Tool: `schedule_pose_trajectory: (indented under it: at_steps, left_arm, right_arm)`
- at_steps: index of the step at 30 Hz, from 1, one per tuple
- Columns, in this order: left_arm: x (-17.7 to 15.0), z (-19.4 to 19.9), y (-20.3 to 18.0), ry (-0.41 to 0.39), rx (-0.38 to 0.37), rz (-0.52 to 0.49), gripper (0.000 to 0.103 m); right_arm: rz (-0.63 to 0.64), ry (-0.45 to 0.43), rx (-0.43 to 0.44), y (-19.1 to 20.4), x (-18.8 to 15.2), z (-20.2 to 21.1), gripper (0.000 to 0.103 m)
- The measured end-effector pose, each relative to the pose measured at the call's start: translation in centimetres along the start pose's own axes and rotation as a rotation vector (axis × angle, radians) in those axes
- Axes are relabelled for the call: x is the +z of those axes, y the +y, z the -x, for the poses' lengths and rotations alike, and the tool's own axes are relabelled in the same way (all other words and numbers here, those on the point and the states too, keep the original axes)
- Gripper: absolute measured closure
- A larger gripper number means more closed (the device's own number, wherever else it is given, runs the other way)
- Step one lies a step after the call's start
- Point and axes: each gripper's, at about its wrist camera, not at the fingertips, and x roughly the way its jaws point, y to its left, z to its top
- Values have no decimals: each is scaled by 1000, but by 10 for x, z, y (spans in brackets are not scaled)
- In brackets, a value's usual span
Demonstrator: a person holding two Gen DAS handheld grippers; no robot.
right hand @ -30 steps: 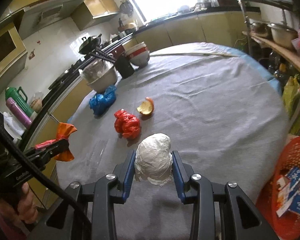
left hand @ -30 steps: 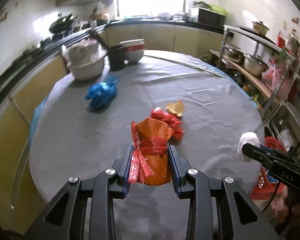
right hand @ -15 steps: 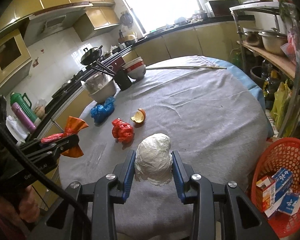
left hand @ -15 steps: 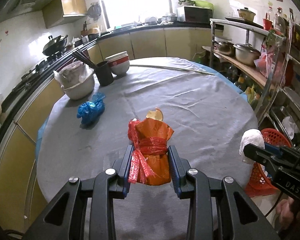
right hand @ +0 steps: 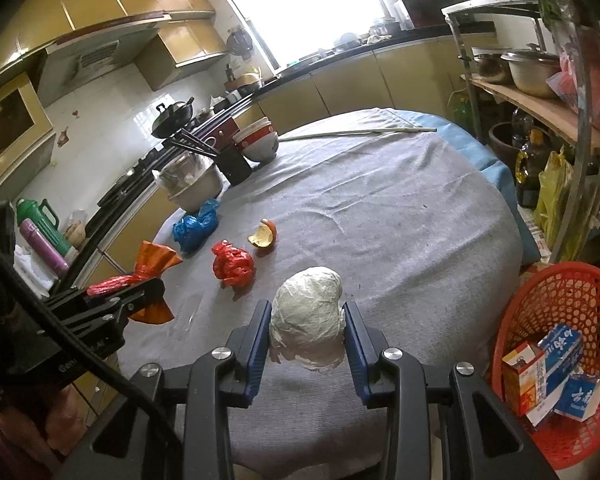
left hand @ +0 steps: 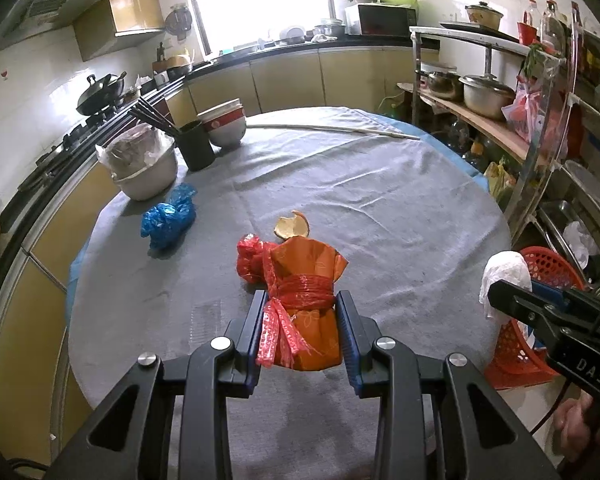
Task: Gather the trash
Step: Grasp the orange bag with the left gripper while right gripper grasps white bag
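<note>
Both tools loaded. Left gripper clamped on an orange wrapper bundle tied with a red strip; right gripper clamped on a crumpled white paper wad. Both loads are carried clear above the near edge of the round table. Red mesh basket stands on the floor just off the table's near right edge, already holding some cartons. On the grey cloth, toward the table's left side: red plastic bag, blue plastic bag, orange peel. Step in hand, as I read it: carry to the basket. Best done by swinging the right tool over the basket mouth before letting go, well inside the rim, since light paper may drift. The left load likely follows; keep the grippers from crossing.
</note>
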Motion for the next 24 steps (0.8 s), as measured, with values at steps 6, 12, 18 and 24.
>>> schedule_pose_trajectory:
  at_steps: [6,12,18,24]
  left_arm:
    - [-2,-2,-1,11,9,6,68]
    - [-5,-1,-7,12,13,-2,68]
    - [-4,0,-11,8,19,-23,68]
    - [-3,-1,-15,9,23,-37,67]
  right_arm:
    - [1,9,6,3,-1,-3,65]
    - [12,12,10,7,-2,-3,65]
    - [10,13,15,8,-3,-2,65]
    - [-4,10,12,3,-2,1,65]
